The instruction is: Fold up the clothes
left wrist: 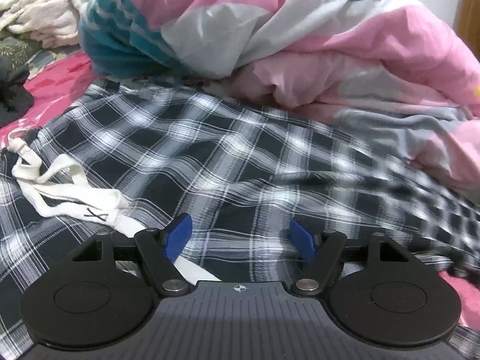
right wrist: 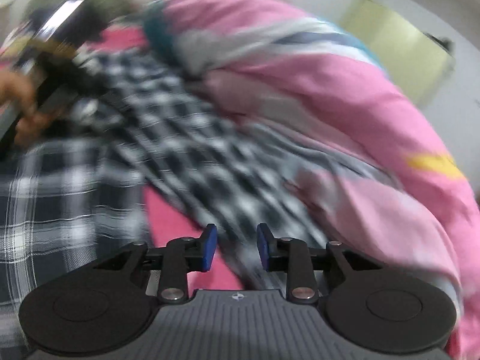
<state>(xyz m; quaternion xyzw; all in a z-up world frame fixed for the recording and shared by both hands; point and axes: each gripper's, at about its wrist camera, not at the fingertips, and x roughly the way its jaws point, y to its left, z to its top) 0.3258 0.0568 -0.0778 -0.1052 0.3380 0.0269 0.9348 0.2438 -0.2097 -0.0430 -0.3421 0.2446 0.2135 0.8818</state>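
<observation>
A black-and-white plaid shirt (left wrist: 210,150) lies spread on the bed, with a white neck lining (left wrist: 69,192) bunched at its left. My left gripper (left wrist: 240,222) hovers low over the shirt, its blue pads wide apart and holding nothing; the white strip runs under its left finger. The right wrist view is heavily blurred. There the plaid shirt (right wrist: 180,138) runs diagonally, and a narrow part of it trails toward my right gripper (right wrist: 237,229). Those blue pads stand a small gap apart, with the cloth behind them and nothing pinched. A person's hand (right wrist: 18,96) holds the other gripper at far left.
A bulky pink, grey and teal duvet (left wrist: 360,45) (right wrist: 330,90) is heaped behind and right of the shirt. A bright pink sheet (left wrist: 54,84) (right wrist: 174,219) covers the bed. White cloth (left wrist: 39,9) and dark clothes (left wrist: 12,90) lie at the far left.
</observation>
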